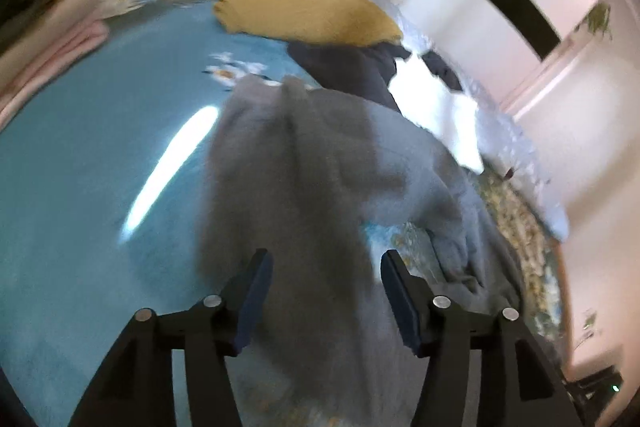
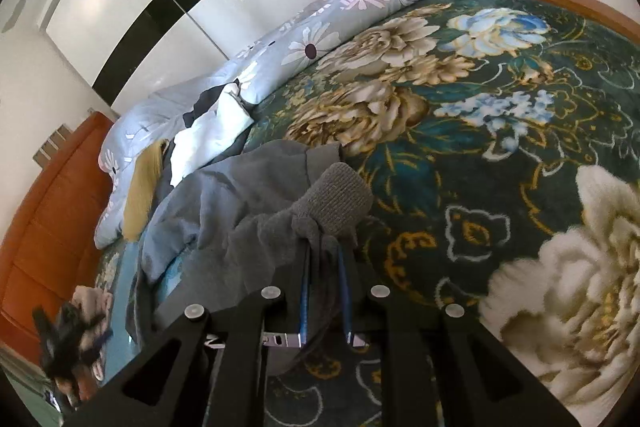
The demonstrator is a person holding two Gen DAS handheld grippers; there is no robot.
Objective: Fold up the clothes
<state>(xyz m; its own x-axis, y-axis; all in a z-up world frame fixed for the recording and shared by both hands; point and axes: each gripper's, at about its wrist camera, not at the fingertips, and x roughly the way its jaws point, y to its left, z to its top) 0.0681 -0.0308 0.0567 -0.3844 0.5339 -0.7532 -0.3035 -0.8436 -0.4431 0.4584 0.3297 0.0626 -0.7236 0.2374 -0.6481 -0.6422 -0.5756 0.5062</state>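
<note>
Pinched between the blue pads of my right gripper (image 2: 323, 259) is the ribbed cuff (image 2: 334, 197) of a grey sweatshirt (image 2: 224, 203); the jaws stand nearly together with the knit bunched up above the fingertips. From that cuff the sleeve runs back and left into the rumpled body of the garment, which lies heaped on the floral blanket (image 2: 500, 131) that covers the bed. My left gripper (image 1: 326, 263) is over on the other side with its jaws wide apart, holding nothing; grey cloth sits below and ahead of them, blurred, so I cannot say whether the pads touch it.

Further out, beyond the sweatshirt, a mustard-yellow garment (image 1: 308, 13), a dark one (image 1: 352, 71) and a white one (image 1: 436, 107) lie against the pale blue daisy-print duvet (image 2: 320, 27) along the wardrobe side. A pink folded pile (image 1: 52, 27) sits off by the headboard, on the plain blue part of the blanket.

My read: I'm mid-fold on the grey sweatshirt, working a sleeve, though whether I'm drawing it out to spread flat or bringing it in across the body I can't settle from this. Either way the body is still crumpled, so what comes next needs the left jaws closing on a matching edge and both tools keeping the cloth taut.
</note>
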